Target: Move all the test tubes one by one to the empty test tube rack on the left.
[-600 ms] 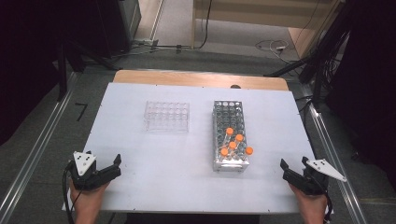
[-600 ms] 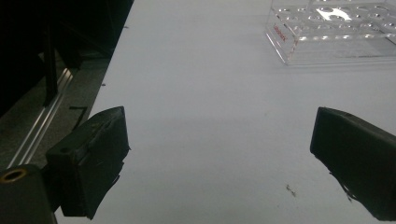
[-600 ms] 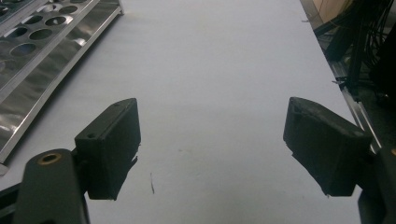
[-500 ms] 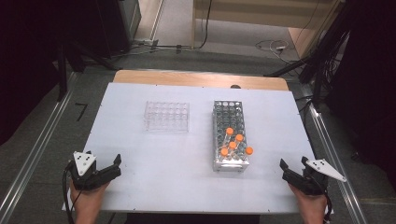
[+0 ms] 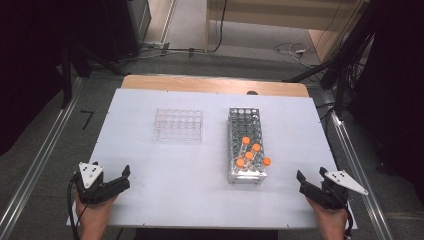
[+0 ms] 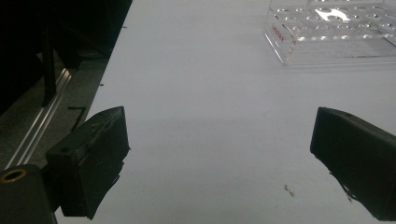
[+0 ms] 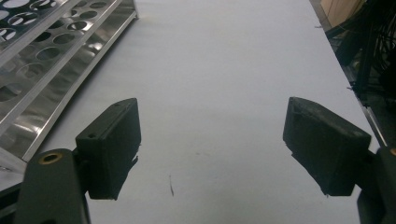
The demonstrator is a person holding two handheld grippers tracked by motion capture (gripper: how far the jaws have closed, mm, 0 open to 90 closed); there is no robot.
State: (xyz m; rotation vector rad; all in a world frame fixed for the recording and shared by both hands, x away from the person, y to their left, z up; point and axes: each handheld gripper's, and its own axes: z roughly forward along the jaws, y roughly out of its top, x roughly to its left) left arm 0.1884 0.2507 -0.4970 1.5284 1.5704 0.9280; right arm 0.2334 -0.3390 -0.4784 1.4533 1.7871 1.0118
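A metal tube rack (image 5: 244, 131) stands right of centre on the white table (image 5: 165, 165). Several orange-capped tubes (image 5: 250, 155) sit upright in its near end. A clear plastic rack (image 5: 178, 125) with nothing in it lies to its left. My left gripper (image 5: 124, 179) rests at the near left corner, open, with only bare table between its fingers (image 6: 93, 158); the clear rack (image 6: 336, 32) lies far ahead of it. My right gripper (image 5: 310, 180) rests at the near right corner, also open and holding nothing, and the metal rack (image 7: 42, 60) runs along its left.
The table's far edge is a wooden strip (image 5: 215, 84). Aluminium rails (image 5: 350, 150) run along both sides, with cables (image 5: 295, 49) on the floor beyond. Dark equipment stands at the far left and right.
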